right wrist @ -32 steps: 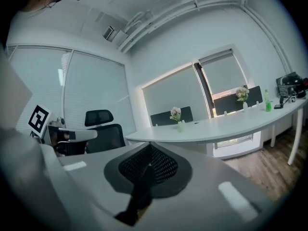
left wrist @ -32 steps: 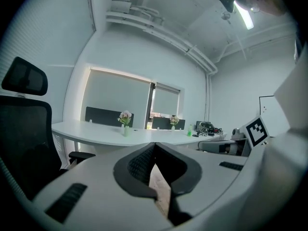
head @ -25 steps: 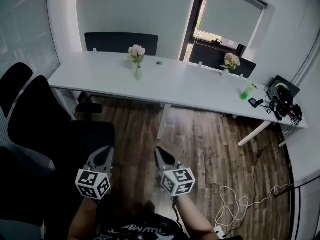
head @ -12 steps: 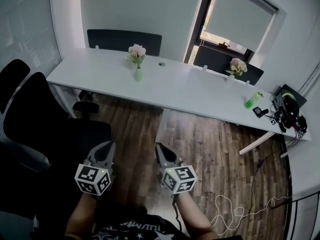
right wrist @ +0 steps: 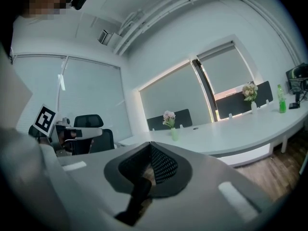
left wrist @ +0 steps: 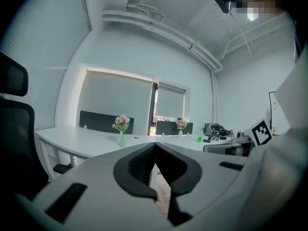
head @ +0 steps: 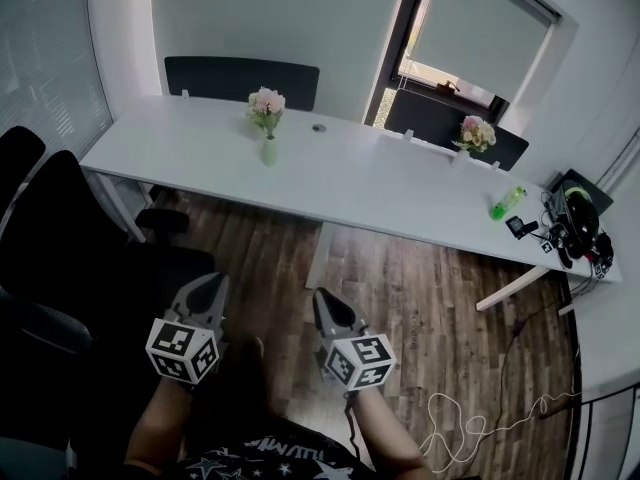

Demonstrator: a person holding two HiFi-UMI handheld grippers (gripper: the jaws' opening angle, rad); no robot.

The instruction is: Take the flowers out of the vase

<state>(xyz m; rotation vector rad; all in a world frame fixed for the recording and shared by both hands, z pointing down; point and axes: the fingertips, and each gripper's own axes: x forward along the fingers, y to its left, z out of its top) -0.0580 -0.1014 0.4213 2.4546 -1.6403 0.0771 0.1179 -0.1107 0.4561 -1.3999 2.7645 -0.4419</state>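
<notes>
Flowers (head: 266,102), pale pink with green leaves, stand upright in a slim light-green vase (head: 269,151) on the long white desk (head: 350,183). They are well ahead of both tools and roughly midway between the lines along which the tools point. The left tool (head: 210,286) is held low over the wooden floor (head: 420,288), its jaws pressed together with nothing between them. In the left gripper view the vase shows far off, just left of the closed tips. The right tool (head: 322,298) hangs beside the left one, a little apart from it, and its jaws are likewise pressed together and empty. In the right gripper view the vase shows far off, just right of the tips. A black office chair (head: 70,238) stands near the left tool, on its left. A dark panel (head: 240,76) rises along the desk's far edge, straight beyond the vase. Ahead and well to the right of the right tool, a second bunch of flowers (head: 477,131) stands farther along the desk. Beyond it come a green bottle (head: 505,202) and a heap of dark gear (head: 572,218) at the desk's right end. A white cable (head: 480,418) lies looped on the floor to the right of the right tool.
</notes>
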